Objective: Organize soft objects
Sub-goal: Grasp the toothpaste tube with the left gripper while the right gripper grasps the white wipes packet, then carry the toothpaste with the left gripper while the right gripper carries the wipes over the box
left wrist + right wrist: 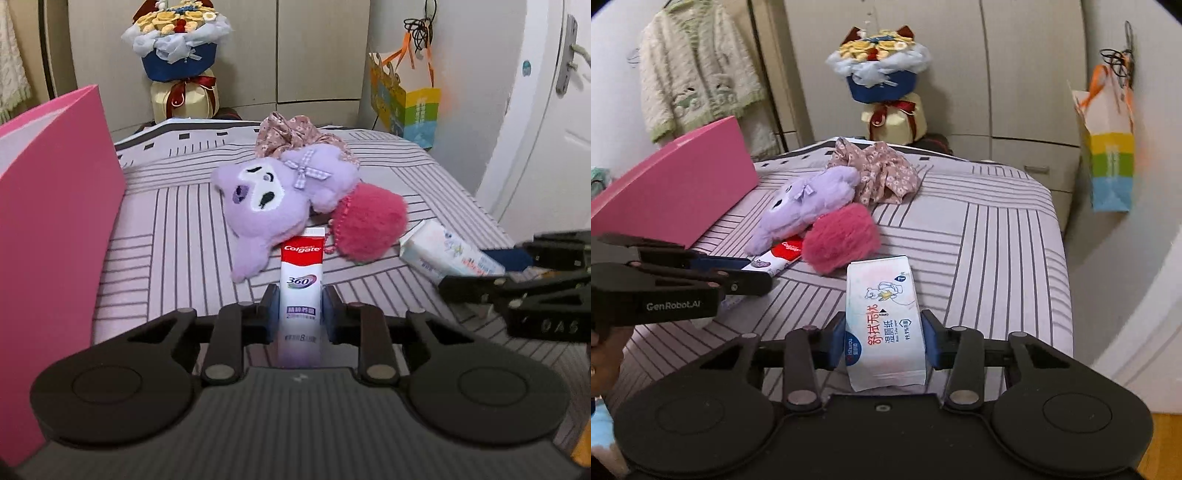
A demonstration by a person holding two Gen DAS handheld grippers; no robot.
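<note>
The left gripper [301, 308] has its jaws drawn narrow onto a toothpaste tube [302, 273], the blue pads pressing both of its sides. The tube's far end reaches the purple plush toy [266, 201] on the striped bed [177, 221]. The right gripper [884, 341] clamps a pack of wet wipes [884, 314] between its pads, with the jaws at a middling width. A pink fuzzy ball [842, 236] lies just past the pack, against the plush toy, and a floral cloth [879, 171] is bunched up behind them. A pink box [676, 184] stands at the bed's left edge. A flower bouquet [881, 66] sits beyond the bed, by the wardrobe [1015, 74].
</note>
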